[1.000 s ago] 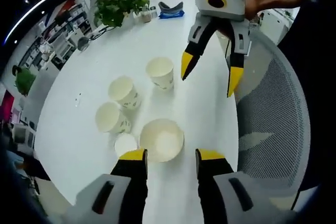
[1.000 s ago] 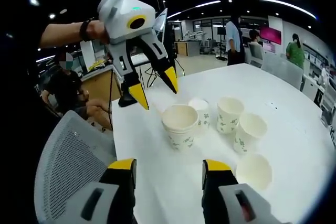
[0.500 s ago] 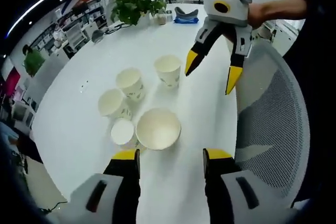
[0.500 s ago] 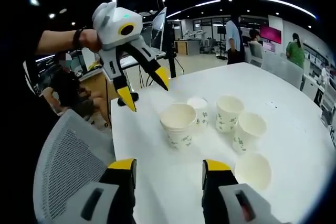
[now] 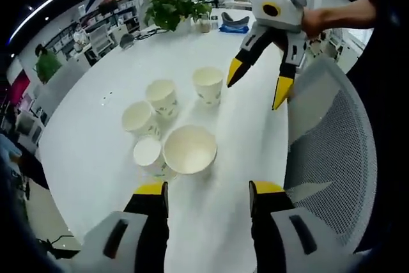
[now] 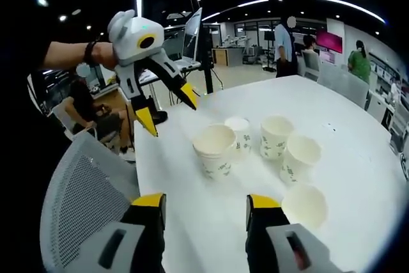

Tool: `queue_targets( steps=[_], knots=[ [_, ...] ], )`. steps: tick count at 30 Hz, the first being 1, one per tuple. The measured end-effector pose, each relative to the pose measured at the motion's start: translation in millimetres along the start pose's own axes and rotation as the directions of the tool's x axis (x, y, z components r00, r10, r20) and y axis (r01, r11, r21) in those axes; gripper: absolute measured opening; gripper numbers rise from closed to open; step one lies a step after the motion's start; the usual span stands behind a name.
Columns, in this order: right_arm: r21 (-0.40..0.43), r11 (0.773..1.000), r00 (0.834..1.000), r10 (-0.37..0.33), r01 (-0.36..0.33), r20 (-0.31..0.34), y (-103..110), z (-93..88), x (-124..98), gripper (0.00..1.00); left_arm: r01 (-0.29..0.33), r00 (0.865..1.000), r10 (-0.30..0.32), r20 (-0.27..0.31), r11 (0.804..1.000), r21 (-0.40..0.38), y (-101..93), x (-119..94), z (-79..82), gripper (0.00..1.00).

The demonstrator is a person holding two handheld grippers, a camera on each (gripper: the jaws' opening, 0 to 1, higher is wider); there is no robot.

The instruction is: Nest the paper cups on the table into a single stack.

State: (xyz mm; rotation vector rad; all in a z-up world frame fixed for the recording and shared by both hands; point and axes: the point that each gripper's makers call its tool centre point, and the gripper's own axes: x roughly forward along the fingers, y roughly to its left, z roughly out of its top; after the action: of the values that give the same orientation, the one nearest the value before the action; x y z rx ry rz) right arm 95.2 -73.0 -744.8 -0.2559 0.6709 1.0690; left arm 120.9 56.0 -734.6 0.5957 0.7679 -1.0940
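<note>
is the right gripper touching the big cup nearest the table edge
Apart. In the left gripper view the right gripper hangs open above the table, with bare white tabletop between its tips and the big cup.

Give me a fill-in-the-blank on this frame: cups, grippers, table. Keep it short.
1. The number of paper cup openings visible on the white table is ____.
2. Both the left gripper and the right gripper have their jaws ____.
3. The nearest cup to the left gripper looks like a stack, with double rims in the right gripper view, and it stands ____ on the table.
4. Next to the table edge is a mesh-backed ____.

Missing words: five; open; upright; chair
</note>
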Motion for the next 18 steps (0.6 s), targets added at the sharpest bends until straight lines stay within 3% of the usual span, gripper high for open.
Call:
queue_targets(
  steps=[8,14,18],
  knots=[
    [0.015,0.999,1.000,-0.028,0.028,0.006,-2,3.7,-6,0.49,-0.030,0.999,0.032,0.031,0.999,-0.040,4.1,-2,-1.8,0.50],
    [0.014,0.998,0.998,-0.065,0.065,0.019,-13,11.0,-15,0.49,-0.061,0.994,0.070,0.079,0.993,-0.104,15.0,-5,0.1,0.50],
    [0.011,0.995,0.995,-0.104,0.104,0.004,-31,6.6,-19,0.47,-0.106,0.986,0.122,0.114,0.986,-0.132,19.8,-6,1.9,0.50]
  ],
)
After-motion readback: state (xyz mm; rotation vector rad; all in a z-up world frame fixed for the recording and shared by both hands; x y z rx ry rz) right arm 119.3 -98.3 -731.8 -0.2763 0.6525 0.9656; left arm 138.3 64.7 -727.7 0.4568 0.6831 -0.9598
